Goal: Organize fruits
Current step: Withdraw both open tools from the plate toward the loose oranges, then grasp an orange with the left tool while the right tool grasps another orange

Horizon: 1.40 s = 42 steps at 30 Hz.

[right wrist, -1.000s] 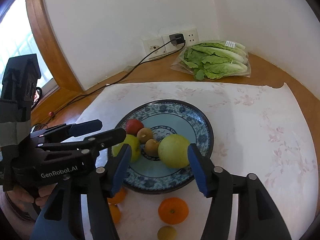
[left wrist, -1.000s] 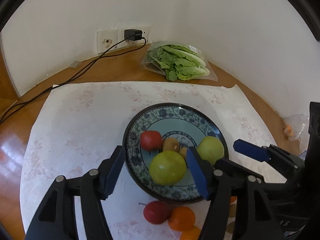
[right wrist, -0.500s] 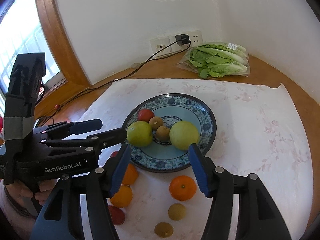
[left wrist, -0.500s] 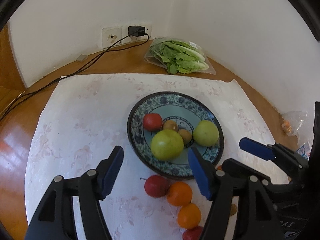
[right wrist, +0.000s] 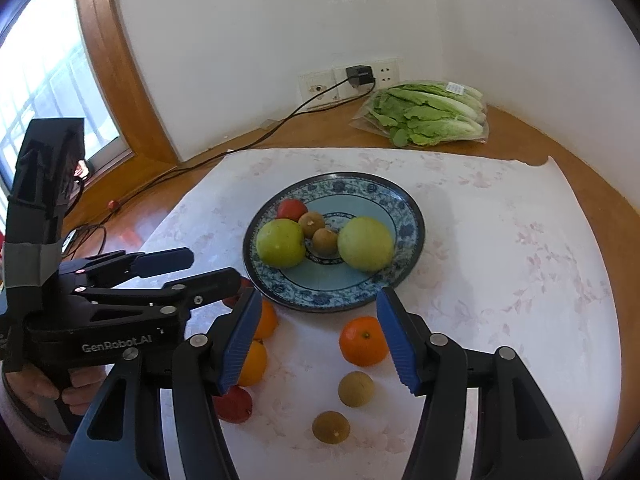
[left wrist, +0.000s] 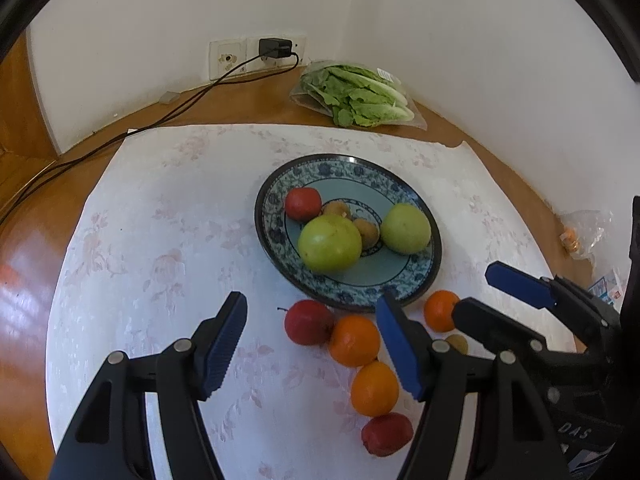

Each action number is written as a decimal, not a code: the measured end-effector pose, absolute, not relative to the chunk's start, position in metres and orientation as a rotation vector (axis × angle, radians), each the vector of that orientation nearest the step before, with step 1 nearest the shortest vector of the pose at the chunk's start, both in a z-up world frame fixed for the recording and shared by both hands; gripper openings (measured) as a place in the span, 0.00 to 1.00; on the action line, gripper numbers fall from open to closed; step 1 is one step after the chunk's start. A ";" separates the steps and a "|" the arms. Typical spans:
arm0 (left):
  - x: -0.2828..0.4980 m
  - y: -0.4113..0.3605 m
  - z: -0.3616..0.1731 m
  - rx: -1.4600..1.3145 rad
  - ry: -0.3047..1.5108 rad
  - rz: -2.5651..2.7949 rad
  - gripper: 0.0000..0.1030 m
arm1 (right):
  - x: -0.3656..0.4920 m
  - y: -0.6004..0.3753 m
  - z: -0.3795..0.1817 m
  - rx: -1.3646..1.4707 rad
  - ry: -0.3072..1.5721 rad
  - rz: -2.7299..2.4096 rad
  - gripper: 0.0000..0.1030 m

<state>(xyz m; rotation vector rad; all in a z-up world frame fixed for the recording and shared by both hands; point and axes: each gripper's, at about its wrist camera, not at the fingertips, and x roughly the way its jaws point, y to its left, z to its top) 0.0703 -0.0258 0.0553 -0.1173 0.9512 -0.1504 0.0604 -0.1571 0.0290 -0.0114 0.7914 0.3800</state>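
both jaws stand apart with nothing between them: the left hand-held gripper [left wrist: 312, 344] and the right hand-held gripper [right wrist: 318, 334] hang open above the near side of the plate [right wrist: 404, 276]. nearest, on the near side of the plate, two brown fruits [right wrist: 331, 427] lie on the white cloth [left wrist: 160, 240], with a red fruit [left wrist: 387, 434] to their left. closer to the plate sit two oranges [left wrist: 354, 340] and a red apple [left wrist: 308, 322], with a single orange [right wrist: 363, 341] just off the plate's near rim. on the plate rest two green apples [right wrist: 280, 242], two small brown fruits [right wrist: 325, 241] between them and a red fruit [right wrist: 292, 209] at the far left. beyond the plate, a bag of lettuce [right wrist: 428, 120] lies on the wooden surface [right wrist: 328, 132] by the wall socket [right wrist: 360, 76].
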 end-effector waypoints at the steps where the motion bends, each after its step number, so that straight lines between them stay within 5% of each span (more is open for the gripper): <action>1: 0.069 -0.026 0.054 -0.118 0.953 -0.151 0.68 | 0.059 -0.158 0.028 -0.009 0.794 0.378 0.59; 27: 0.063 -0.045 0.030 -0.132 1.024 -0.196 0.68 | 0.053 -0.179 0.000 0.020 0.854 0.325 0.59; 42: 0.058 -0.048 0.026 -0.151 1.032 -0.154 0.50 | 0.058 -0.184 -0.008 0.027 0.864 0.322 0.59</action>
